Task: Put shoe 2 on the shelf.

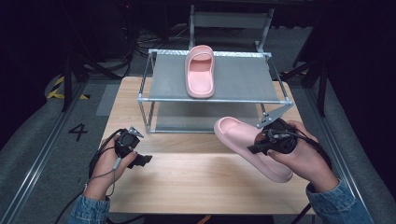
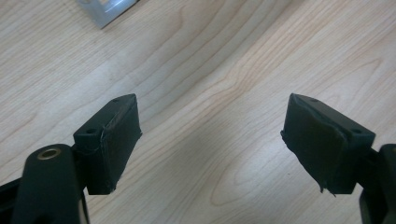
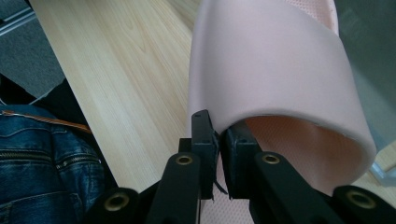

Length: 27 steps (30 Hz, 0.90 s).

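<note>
R gripper lifts 2nd pink slipper toward the rack; L gripper idle, jaws apart.

Worktop point(image 1: 196, 182) carries a 2-tier metal rack point(image 1: 212, 79), w/ 1 pink slipper point(image 1: 200, 71) already on its top shelf, toe toward the person. The other slipper point(image 1: 247, 144) hangs tilted above the worktop just in front of the rack's right corner, pinched by the right gripper point(image 1: 258, 146), jaws clenched on the strap edge. Left gripper point(image 1: 142, 160) sits low over bare wood, released, nothing in it. To do this well, I'd say: keep the pinch firm, clear the front rail before going fwd, level the sole, set it beside its mate. High view gives the rack & the free spot; right gripper view gives the thin bite on the strap point(image 3: 280, 60); left gripper view gives wide-apart pads point(image 2: 114, 140).
</note>
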Available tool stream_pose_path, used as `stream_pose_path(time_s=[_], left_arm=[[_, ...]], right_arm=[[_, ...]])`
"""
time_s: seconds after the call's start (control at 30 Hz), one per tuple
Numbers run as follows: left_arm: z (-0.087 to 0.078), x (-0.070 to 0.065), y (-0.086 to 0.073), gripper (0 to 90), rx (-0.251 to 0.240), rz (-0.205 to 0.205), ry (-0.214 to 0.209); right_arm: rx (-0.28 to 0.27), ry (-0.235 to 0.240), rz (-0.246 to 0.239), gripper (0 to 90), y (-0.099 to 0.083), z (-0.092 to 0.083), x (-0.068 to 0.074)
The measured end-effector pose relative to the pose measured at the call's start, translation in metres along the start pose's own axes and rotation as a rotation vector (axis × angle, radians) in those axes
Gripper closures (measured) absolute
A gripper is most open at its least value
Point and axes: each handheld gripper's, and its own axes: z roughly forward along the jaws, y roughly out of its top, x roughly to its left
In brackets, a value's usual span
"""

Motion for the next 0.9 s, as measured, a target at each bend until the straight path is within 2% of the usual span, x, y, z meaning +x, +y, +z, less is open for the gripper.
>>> stream_pose_path(time_s=[0.13, 0.27, 0.5, 0.7, 0.9], left_arm=[[-0.001, 0.001, -0.002, 19.3, 0.0, -0.003, -0.003], [0.0, 0.003, -0.003, 19.3, 0.001, -0.002, 0.0], [0.0, 0.004, -0.003, 19.3, 0.001, -0.006, -0.018], [-0.001, 0.006, -0.002, 19.0, 0.003, -0.001, -0.029], [-0.001, 0.01, -0.003, 19.0, 0.0, -0.009, -0.034]], right_arm=[[-0.023, 0.015, -0.009, 84.4, 0.011, -0.013, 0.0], [-0.029, 0.006, -0.018, 84.5, 0.021, -0.024, 0.0], [-0.052, -0.007, -0.025, 84.5, 0.037, -0.038, -0.001], [-0.061, -0.026, -0.022, 84.6, 0.052, -0.048, -0.006], [-0.062, -0.057, -0.008, 84.5, 0.068, -0.054, -0.019]])
